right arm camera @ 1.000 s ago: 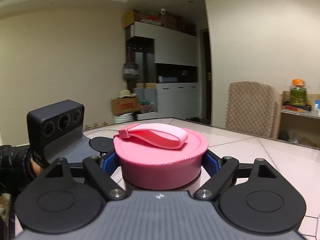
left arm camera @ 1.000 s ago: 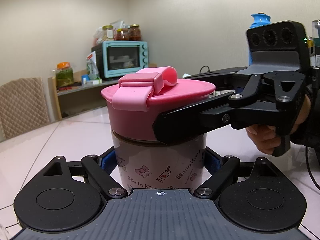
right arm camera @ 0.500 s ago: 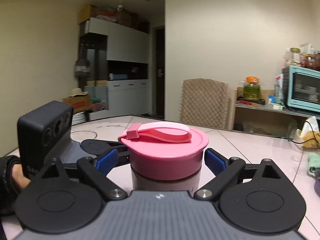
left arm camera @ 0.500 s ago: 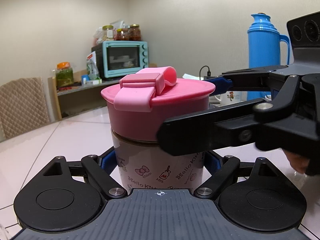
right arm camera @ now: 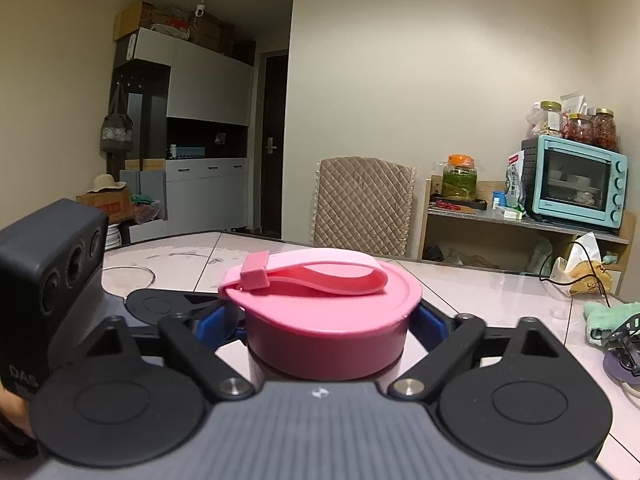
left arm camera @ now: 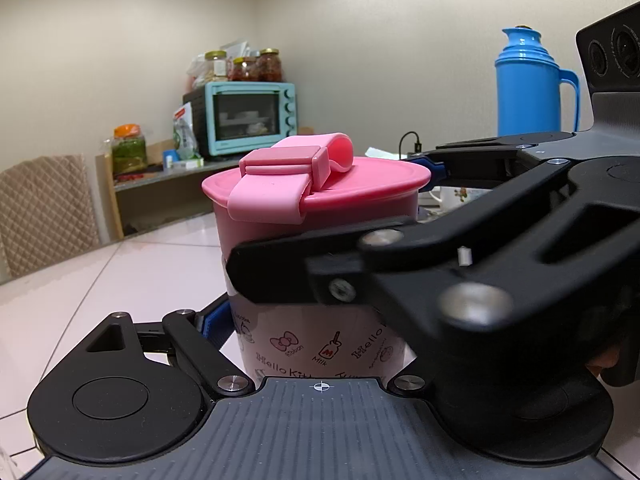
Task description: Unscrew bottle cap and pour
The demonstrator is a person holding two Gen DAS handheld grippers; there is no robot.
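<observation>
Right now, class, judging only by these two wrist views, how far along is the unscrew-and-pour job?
Done: the left gripper clamps the printed bottle low on its body, steadying it on the table. In hand: the right gripper has its blue pads on either side of the pink cap, gripping it. Left: the cap sits on the bottle, so unscrewing, lifting it off and all pouring remain.

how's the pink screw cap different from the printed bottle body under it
The pink screw cap is plain solid pink with a looped strap; the pale printed bottle body carries cartoon bows and lettering. The cap is wider, overhanging the body. The right gripper clamps the cap; the left gripper clamps the body. Both are round.
</observation>
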